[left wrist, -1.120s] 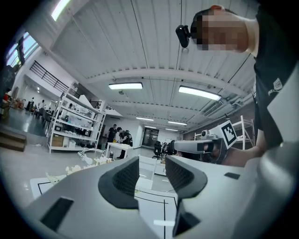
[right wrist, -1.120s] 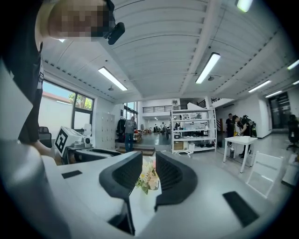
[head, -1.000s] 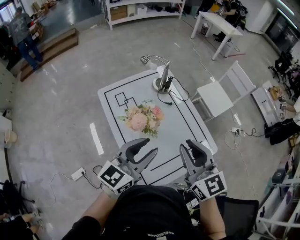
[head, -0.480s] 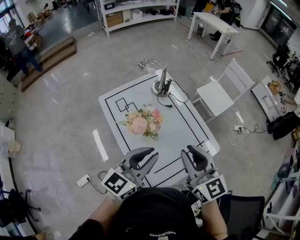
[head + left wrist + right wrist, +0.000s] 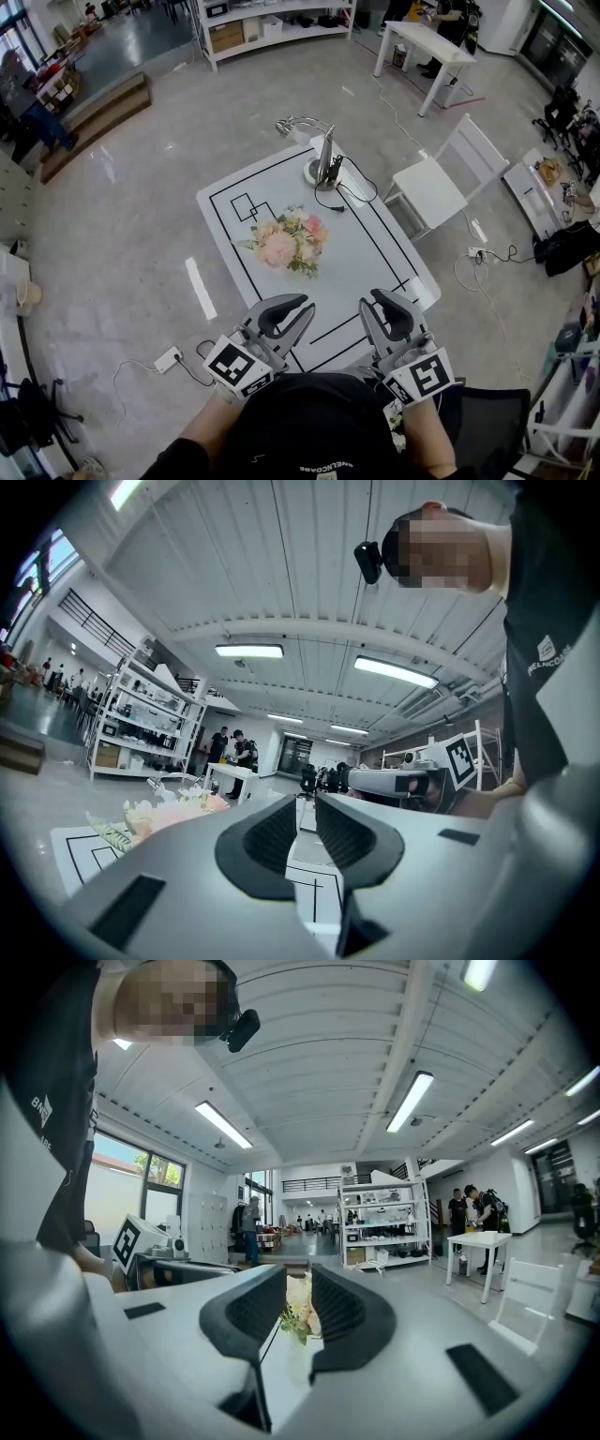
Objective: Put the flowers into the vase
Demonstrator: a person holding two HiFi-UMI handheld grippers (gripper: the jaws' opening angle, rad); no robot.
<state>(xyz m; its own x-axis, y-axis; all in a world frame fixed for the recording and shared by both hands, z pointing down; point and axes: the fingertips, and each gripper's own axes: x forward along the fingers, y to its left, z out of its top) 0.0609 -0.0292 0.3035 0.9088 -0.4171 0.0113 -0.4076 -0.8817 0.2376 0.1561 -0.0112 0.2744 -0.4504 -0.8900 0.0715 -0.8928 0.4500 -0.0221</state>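
Observation:
A bouquet of pink and cream flowers (image 5: 284,242) lies in the middle of the white table (image 5: 375,253), which is marked with black lines. Both grippers hover level over the table's near edge, well short of the flowers. My left gripper (image 5: 302,311) is closing, with a narrow gap and nothing between its jaws. My right gripper (image 5: 378,302) holds a similar narrow gap, also empty. The left gripper view shows the flowers (image 5: 173,810) off to the left. In the right gripper view they (image 5: 298,1312) show through the jaw gap. I see no clear vase.
A slim metal object on a round white base (image 5: 323,161) with a black cable stands at the table's far end. A white chair (image 5: 441,183) sits to the right. A power strip (image 5: 169,358) lies on the floor at the left. Shelving (image 5: 272,19) and people stand far off.
The left gripper's jaws have narrowed from a wide gap to a slim one. Both hands stay over the near table edge, and the flowers have not moved.

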